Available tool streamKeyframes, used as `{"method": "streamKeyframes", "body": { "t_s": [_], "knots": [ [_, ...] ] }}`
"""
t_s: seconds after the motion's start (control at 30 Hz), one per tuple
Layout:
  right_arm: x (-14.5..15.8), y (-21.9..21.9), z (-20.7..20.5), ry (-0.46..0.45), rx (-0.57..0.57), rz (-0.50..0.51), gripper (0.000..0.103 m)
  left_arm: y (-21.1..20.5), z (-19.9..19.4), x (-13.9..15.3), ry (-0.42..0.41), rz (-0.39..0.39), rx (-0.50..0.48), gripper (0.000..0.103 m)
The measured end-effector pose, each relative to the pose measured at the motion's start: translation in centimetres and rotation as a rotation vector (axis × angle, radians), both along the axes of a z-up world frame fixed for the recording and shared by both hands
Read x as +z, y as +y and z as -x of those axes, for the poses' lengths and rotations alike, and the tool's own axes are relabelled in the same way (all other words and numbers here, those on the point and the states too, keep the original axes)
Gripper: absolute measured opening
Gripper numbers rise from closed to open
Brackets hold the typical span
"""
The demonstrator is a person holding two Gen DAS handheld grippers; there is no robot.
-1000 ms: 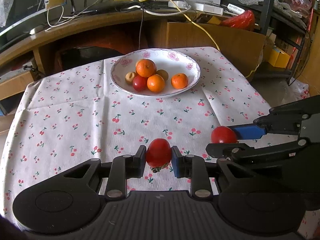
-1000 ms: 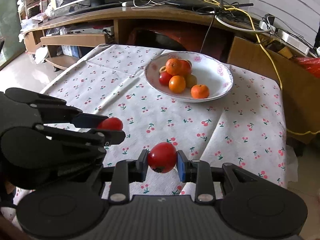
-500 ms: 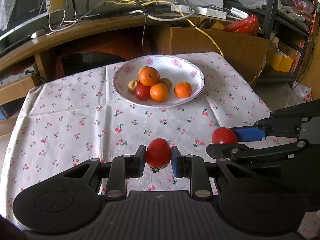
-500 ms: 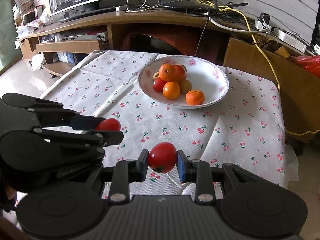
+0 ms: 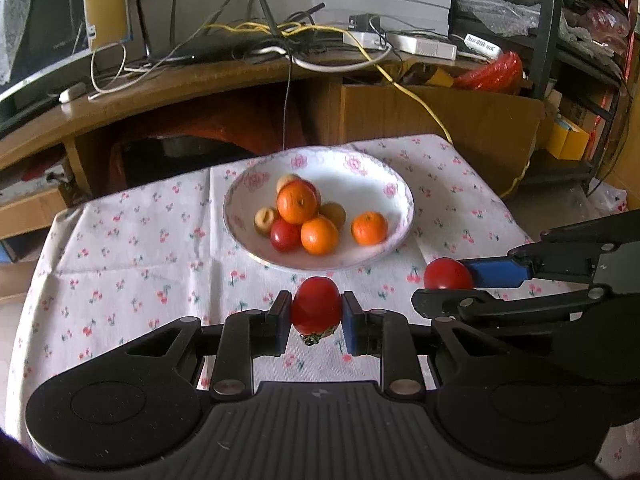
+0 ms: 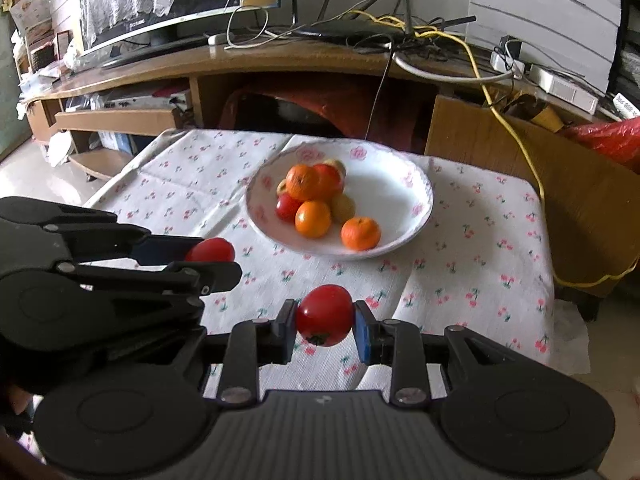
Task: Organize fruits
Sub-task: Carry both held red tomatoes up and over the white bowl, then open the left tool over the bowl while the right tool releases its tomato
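Both grippers have carried their tomatoes nearer the bowl (image 5: 400,216) at twelve o'clock — left gripper (image 5: 316,314) and right gripper (image 6: 325,322) each pinching one tomato (image 5: 316,308) — and simultaneous drops could collide, scattering piled oranges (image 5: 297,205).

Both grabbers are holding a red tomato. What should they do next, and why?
Probably carry both tomatoes forward over the bowl. The left gripper and right gripper are each shut on a tomato, short of the bowl's near rim, above the tablecloth. The right side of the bowl looks bare, so there seems room to drop them.
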State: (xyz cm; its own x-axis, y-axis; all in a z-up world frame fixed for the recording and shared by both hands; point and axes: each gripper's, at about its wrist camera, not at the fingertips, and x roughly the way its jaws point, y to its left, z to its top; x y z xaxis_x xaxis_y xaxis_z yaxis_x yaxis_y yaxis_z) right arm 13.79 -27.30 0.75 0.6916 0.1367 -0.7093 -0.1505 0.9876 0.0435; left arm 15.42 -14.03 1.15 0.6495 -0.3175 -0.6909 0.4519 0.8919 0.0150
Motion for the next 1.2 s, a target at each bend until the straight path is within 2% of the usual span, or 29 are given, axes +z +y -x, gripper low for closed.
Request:
{"method": "streamKeyframes", "body": {
  "t_s": [0.43, 1.0, 1.2],
  "knots": [
    [0.8, -2.0, -4.6, -0.052, -0.034, 0.009, 0.049, -2.1, -4.7, 0.5, -0.038, -0.014, 0.003, 0.032],
    [-0.4, -4.0, -10.9, -0.084, -0.050, -0.022, 0.049, -4.1, -10.3, -0.3, -0.077, -0.052, -0.008, 0.032],
    [-0.8, -4.8, -11.7, -0.080, -0.062, -0.050, 0.049, -4.1, -11.5, -0.8, -0.033, -0.017, -0.020, 0.034]
  ]
}}
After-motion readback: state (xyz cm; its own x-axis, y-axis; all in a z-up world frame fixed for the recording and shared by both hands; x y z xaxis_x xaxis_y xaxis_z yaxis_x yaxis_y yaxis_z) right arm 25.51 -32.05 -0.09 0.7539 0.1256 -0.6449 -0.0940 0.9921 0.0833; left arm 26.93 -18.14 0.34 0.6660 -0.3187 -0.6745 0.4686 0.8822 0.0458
